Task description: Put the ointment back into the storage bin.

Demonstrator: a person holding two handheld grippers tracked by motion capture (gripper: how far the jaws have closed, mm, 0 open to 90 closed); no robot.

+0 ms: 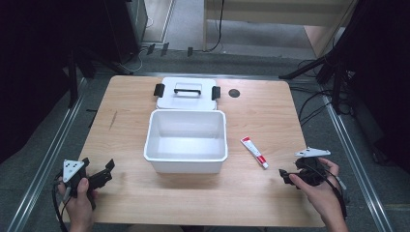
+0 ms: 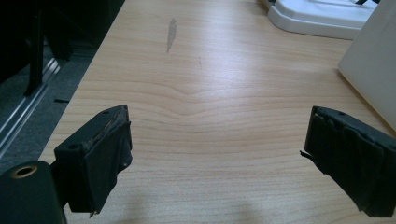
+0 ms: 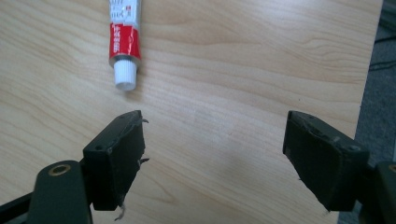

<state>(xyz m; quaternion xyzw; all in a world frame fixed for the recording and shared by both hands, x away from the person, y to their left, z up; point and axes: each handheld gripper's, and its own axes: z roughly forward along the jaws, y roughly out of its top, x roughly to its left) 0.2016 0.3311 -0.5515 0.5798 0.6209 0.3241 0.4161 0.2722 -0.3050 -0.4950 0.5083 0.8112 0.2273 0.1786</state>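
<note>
A white open box [image 1: 186, 141] stands mid-table, with its lid [image 1: 186, 93] lying flat behind it. A small red-and-white tube [image 1: 254, 152] lies on the wood to the box's right; in the right gripper view the tube [image 3: 124, 39] points its white cap toward me. My right gripper [image 1: 288, 177] hovers near the front right, just short of the tube, jaws wide apart with only bare wood between them [image 3: 212, 149]. My left gripper [image 1: 99, 170] rests at the front left corner, open, with nothing between its jaws [image 2: 215, 154].
The wooden table [image 1: 130, 193] ends close on the right in the right gripper view. A dark round hole [image 1: 234, 93] sits at the back right of the lid. Metal rails and cables run beside the table.
</note>
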